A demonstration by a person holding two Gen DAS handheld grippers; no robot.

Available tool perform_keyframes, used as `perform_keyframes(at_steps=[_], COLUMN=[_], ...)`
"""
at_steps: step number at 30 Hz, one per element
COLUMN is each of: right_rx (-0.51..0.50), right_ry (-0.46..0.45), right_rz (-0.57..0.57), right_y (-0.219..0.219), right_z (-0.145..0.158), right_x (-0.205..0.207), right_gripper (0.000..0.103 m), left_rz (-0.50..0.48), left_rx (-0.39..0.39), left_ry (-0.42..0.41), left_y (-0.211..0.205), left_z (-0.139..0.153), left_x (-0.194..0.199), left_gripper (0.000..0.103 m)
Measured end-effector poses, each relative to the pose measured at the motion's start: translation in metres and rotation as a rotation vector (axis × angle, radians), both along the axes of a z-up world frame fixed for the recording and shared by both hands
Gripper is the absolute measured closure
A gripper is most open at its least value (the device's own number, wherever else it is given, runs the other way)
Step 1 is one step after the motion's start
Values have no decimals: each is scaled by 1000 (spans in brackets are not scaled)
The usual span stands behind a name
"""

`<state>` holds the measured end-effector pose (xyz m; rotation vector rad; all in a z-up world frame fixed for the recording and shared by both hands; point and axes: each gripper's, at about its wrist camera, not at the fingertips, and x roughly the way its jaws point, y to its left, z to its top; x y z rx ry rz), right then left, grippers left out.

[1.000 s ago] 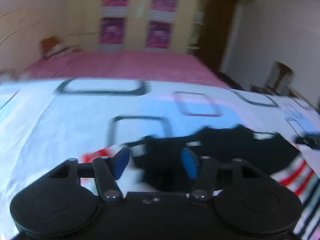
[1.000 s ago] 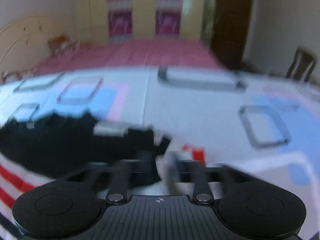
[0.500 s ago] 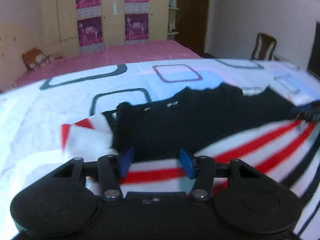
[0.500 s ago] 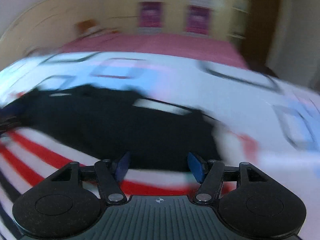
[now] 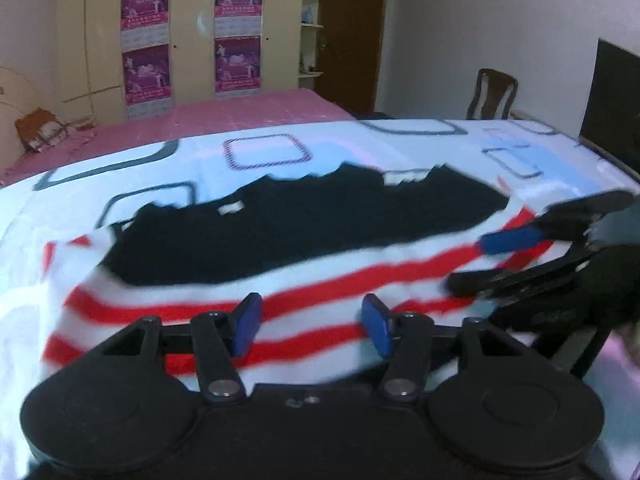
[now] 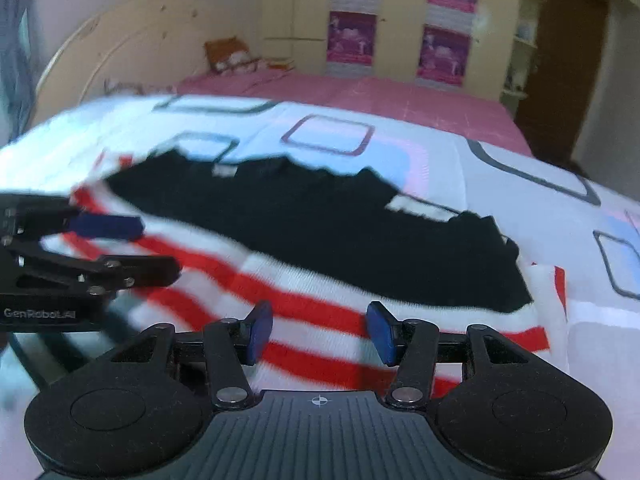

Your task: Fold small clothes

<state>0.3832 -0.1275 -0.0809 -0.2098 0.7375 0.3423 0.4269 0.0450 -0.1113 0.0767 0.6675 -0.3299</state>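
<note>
Fingers of the left gripper point(image 5: 312, 324) stand apart, and its jaws are opening, with nothing pinched. The right gripper point(image 6: 318, 332) also has its jaws apart and empty. Both hover over the near hem of a striped sweater point(image 5: 320, 292) with a black top part, spread flat on the patterned bedsheet point(image 5: 80, 208). Blur smears the stripes, and the gripper bodies hide the nearest edge.
</note>
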Motion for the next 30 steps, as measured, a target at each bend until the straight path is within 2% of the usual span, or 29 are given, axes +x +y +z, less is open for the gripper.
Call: perform_keyframes(at_steps=[2,4,5,7,9,11,12,14,15,17,19,23,27,28,30], right_rx=[12,40,92,119,77,71,105,166,163,124,80,48,65,83,95], right_ry=[4,17,38,52,37,-16,-37,-10,12,43,74,53,66,80,88], right_rz=[-32,-139,-188,-218,-220,-231,-217,-165,-124,-73,-75,-67,-188,-215,-218], right_y=[-21,-59,-79,-98,-87,-72,-63,-42,-29,-1,12,3,-49,-65,-79], right_z=[0,-4,-7,-9,-4,10,18,21,19,6,-8,-17,-15,-17,-13], right_x=[-9,-17,-22,-35,-39,-43,-48,-55,-59,-64,-70,-93,-103,-105,-109], right_gripper=[50,50,50,50,50,50,50,50,50,50,50,50,51,59,69], left_rz=[56,141,158,154,169,147,117,62,33,5,6,24,119,142,166], left_rx=[1,-1,-15,22,54,20,-6,-46,-61,-49,-50,-2,12,10,-2], left_ry=[-12,-22,-26,-33,-25,-51,-63,-53,-43,-18,15,16,15,17,26], left_y=[24,59,72,77,67,50,39,20,9,-6,-13,-2,38,51,68], left_z=[-4,-5,-7,-4,3,17,23,25,24,17,7,-4,-3,0,1], left_x=[-12,-34,-42,-52,-52,-60,-65,-71,-73,-78,-81,-93,-100,-103,-103], left_gripper=[46,46,48,49,52,49,49,49,49,49,49,48,50,50,51])
